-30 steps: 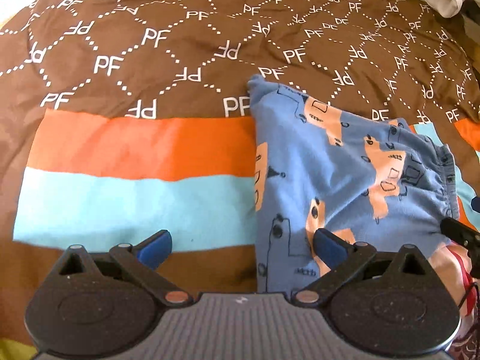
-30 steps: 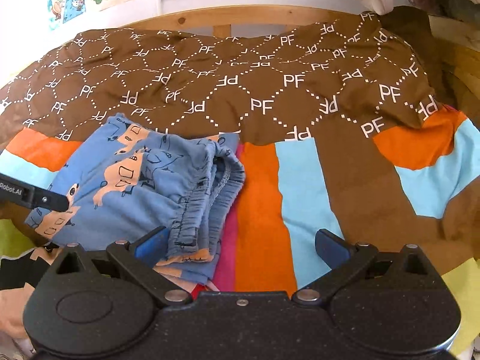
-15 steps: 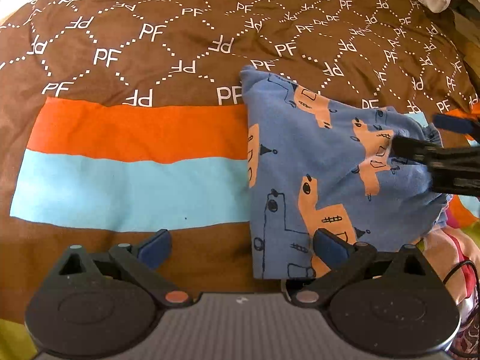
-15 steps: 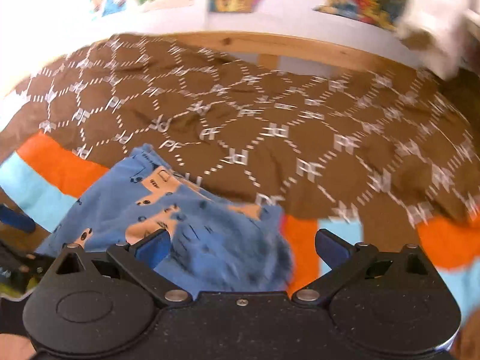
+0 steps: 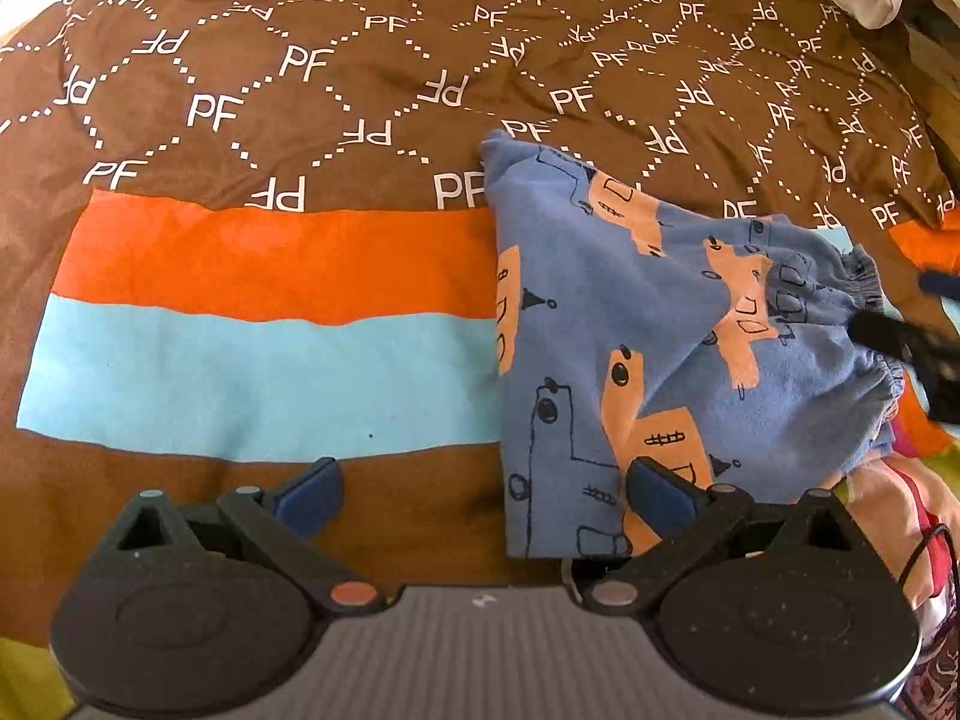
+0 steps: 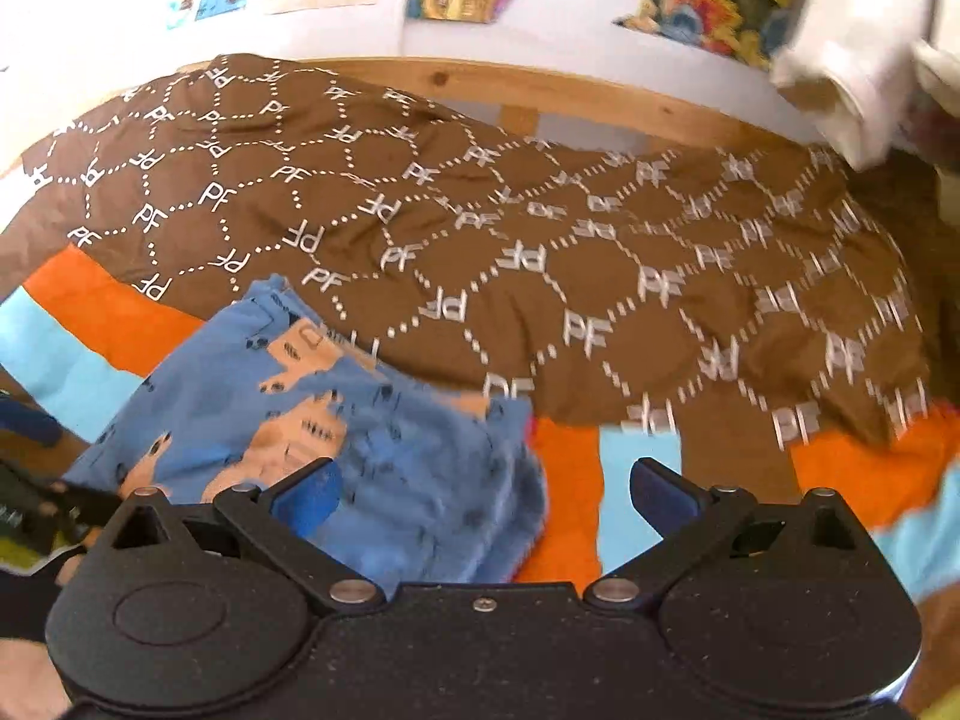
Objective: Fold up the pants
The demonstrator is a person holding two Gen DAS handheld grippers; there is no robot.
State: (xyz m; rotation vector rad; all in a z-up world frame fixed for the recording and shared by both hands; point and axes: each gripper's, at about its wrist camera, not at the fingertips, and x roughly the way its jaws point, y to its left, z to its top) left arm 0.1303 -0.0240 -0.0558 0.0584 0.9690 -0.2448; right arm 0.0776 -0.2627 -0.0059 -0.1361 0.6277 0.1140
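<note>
The blue pants (image 5: pixel 648 336) with orange and black cartoon prints lie folded in a compact bundle on the bedspread, elastic waistband at the right. My left gripper (image 5: pixel 483 489) is open and empty just in front of the bundle's near left corner. In the right wrist view the pants (image 6: pixel 336 420) lie at lower left, blurred. My right gripper (image 6: pixel 483 489) is open and empty over the bundle's right edge. Its dark tip (image 5: pixel 900 348) shows at the waistband in the left wrist view.
The brown bedspread (image 5: pixel 360 60) with white PF lettering and orange and light blue stripes covers the bed. A wooden headboard (image 6: pixel 600 96) runs along the back. White cloth (image 6: pixel 858 42) hangs at the upper right. Other pinkish clothes (image 5: pixel 900 510) lie right of the pants.
My right gripper has swung left over the pants and lifted; its view is motion-blurred. The left gripper has drawn back slightly. The pants lie flatter than a second ago.
</note>
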